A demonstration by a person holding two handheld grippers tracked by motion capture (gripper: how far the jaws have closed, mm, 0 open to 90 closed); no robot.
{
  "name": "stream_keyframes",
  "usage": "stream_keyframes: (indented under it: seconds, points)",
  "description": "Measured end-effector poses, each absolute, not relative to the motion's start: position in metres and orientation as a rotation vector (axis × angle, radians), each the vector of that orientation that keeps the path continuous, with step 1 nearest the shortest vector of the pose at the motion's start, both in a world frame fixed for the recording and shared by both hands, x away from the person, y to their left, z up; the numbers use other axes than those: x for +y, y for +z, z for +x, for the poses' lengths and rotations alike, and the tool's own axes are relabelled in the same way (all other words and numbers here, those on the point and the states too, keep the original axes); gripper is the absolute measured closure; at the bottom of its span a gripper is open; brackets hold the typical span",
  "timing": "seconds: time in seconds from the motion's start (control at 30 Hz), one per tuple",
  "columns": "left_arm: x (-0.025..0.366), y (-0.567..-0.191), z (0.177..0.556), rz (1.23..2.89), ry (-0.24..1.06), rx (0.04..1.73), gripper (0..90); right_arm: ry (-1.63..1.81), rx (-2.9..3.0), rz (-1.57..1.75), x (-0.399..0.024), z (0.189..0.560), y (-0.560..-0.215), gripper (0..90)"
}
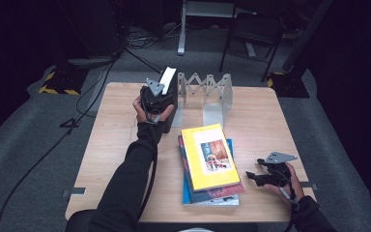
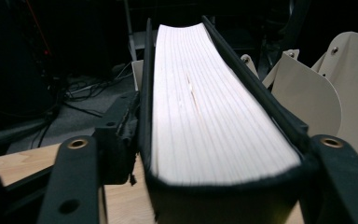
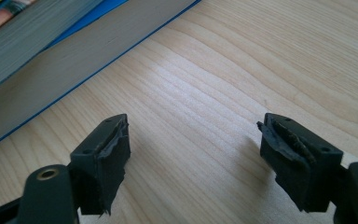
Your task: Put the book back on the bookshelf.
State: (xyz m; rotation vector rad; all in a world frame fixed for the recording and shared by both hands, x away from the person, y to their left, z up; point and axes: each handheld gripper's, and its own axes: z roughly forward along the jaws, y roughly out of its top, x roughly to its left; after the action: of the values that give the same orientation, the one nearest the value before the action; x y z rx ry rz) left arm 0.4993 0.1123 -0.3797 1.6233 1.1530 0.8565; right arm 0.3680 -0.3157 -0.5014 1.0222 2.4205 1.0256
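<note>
The left gripper [image 2: 191,186] is around a thick black book [image 2: 205,116]. The book stands on its edge between the jaws, white pages up. On the left side there is a gap between the pad and the cover, so the jaws look spread and not pinching. Just to the right of this gripper is the pale metal rack [image 2: 335,88].

To do this step well, I think the hand should let go slowly and pull straight back, so the book does not tip over.

The right gripper [image 3: 193,154] is spread with nothing in it. It rests low over the counter [image 3: 223,93]. Up and to its left lies a pile of books [image 1: 207,164].

The counter is light wood. Beyond it the room is dark, with grey carpet, cables and a chair [image 1: 253,34].
</note>
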Motion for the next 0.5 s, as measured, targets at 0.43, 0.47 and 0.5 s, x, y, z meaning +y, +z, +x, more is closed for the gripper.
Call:
stream_keyframes:
  seconds: [0.43, 0.47, 0.5]
  points:
    - [0.136, -0.402, 0.464, 1.698, 0.791, 1.056, 33.1, 1.025, 2.420, 1.023, -0.316, 0.368, -0.501, 23.8]
    - [0.137, -0.406, 0.462, 1.705, 0.789, 1.060, 33.4, 1.025, 2.419, 1.024, -0.316, 0.368, -0.501, 23.8]
    - [0.139, -0.410, 0.461, 1.714, 0.781, 1.059, 33.0, 1.026, 2.419, 1.024, -0.316, 0.368, -0.501, 23.8]
